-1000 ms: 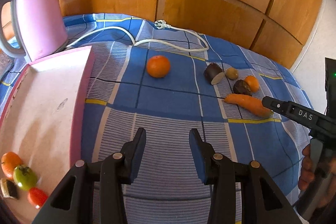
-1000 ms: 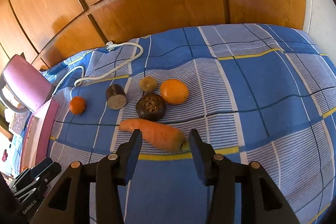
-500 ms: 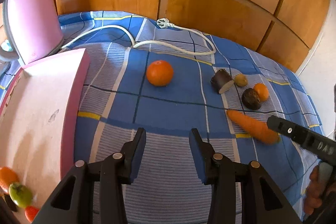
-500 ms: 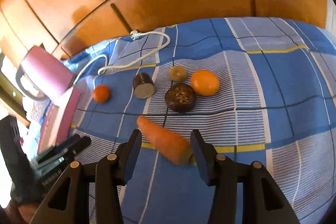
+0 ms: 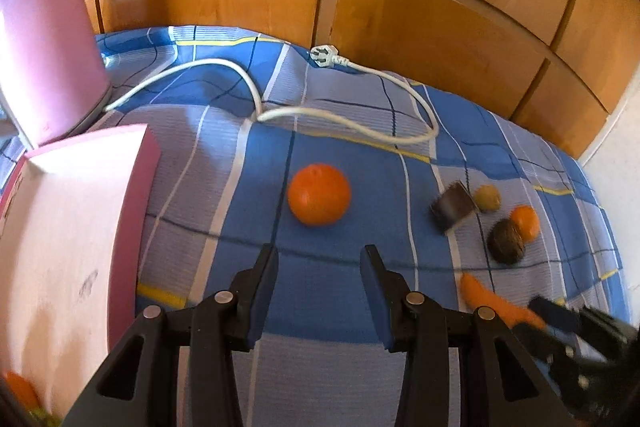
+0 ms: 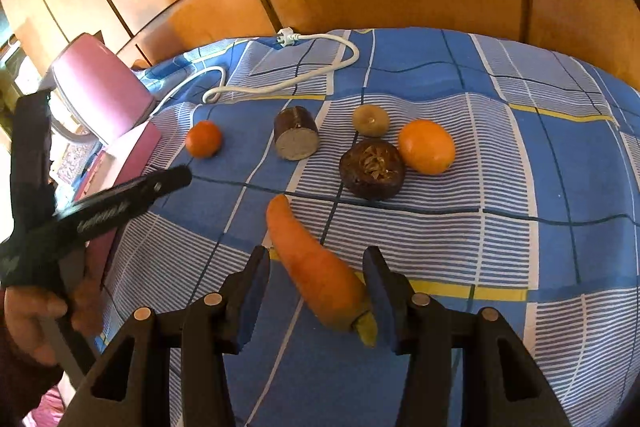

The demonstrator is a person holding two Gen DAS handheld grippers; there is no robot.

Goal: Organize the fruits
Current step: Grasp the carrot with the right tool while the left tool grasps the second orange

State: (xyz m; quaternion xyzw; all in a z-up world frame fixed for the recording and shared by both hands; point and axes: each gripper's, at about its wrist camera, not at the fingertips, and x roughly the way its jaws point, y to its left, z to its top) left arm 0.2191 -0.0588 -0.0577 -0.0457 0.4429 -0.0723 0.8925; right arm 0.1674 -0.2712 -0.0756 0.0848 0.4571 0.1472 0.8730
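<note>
My left gripper (image 5: 319, 269) is open and empty, a short way in front of an orange (image 5: 319, 193) on the blue checked cloth. The pink tray (image 5: 60, 227) lies to its left, with small fruits at its near corner (image 5: 18, 391). My right gripper (image 6: 316, 273) is open, its jaws on either side of the thick end of a carrot (image 6: 312, 263) that lies on the cloth. Beyond the carrot are a dark round fruit (image 6: 372, 169), a second orange (image 6: 426, 147), a small brown fruit (image 6: 371, 120) and a dark cut cylinder (image 6: 297, 139).
A pink kettle (image 5: 44, 67) stands at the back left, its white cable (image 5: 340, 119) looping across the cloth. Wooden panels (image 5: 400, 7) close off the back. The left gripper also shows in the right wrist view (image 6: 120, 203), at the left.
My left gripper has moved forward toward the orange, away from the tray's near corner. My right gripper has come closer to the carrot, which now lies between its jaws.
</note>
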